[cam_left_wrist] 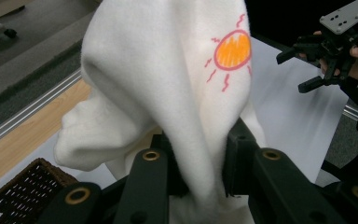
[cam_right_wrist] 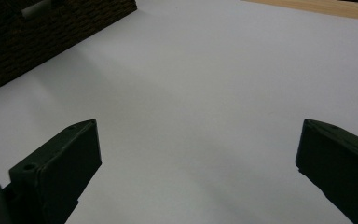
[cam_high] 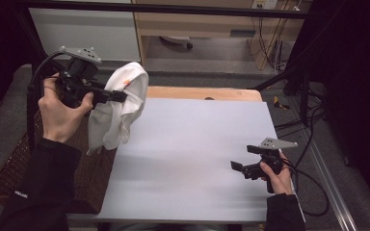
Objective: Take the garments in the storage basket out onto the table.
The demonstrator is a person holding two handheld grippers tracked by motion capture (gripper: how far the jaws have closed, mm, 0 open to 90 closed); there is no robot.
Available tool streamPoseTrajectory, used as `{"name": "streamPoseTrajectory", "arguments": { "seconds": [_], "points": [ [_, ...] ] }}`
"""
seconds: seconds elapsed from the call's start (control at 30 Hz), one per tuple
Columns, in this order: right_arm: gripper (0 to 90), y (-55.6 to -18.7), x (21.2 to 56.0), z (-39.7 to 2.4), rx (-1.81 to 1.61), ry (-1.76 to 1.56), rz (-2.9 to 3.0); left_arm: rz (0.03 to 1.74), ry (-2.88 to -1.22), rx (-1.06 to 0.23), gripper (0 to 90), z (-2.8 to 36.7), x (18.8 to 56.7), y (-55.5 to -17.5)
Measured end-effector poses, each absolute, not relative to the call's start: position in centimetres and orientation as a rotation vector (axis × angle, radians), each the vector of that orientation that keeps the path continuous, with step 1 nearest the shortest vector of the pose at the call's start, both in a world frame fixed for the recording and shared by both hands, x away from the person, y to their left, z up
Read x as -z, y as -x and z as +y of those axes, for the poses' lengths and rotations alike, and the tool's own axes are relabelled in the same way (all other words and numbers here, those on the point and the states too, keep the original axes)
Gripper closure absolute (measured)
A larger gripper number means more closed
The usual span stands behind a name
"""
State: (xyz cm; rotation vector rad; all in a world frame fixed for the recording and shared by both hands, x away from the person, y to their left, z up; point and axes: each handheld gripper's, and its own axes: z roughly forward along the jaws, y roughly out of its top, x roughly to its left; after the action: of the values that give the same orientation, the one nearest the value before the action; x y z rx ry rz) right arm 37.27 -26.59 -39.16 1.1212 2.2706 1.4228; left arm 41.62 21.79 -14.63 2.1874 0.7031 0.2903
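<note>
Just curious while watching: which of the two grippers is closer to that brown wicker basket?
Left. The left gripper hangs above the basket at the table's left edge, clamping a white cloth; the right gripper is across the table.

— What is the white cloth (cam_left_wrist: 168,88) made of?
— Soft, matt fleece with a fuzzy nap; the orange sun (cam_left_wrist: 233,50) on it looks drawn in marker.
— And the desk (cam_high: 197,159)?
— A smooth, matt pale sheet over bare wood (cam_high: 202,93).
— The basket (cam_high: 89,178)?
— Dark, rough wicker. The left claw (cam_left_wrist: 198,175) is matt black plastic with brass-coloured rivets.
</note>
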Motion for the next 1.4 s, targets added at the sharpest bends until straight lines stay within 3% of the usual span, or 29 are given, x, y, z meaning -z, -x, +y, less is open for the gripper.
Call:
{"name": "streamPoseTrajectory", "arguments": {
  "seconds": [0.87, 1.4],
  "points": [
    [0.7, -37.2, 39.1, -26.7, -1.431, -1.117, 2.269, 0.583, -2.235, -0.230, 73.7, 15.2, 15.5, -42.4],
    [0.8, -37.2, 39.1, -26.6, -1.433, -1.114, 2.271, 0.602, -2.295, -0.186, 73.4, 12.2, 20.6, -43.5]
  ]
}}
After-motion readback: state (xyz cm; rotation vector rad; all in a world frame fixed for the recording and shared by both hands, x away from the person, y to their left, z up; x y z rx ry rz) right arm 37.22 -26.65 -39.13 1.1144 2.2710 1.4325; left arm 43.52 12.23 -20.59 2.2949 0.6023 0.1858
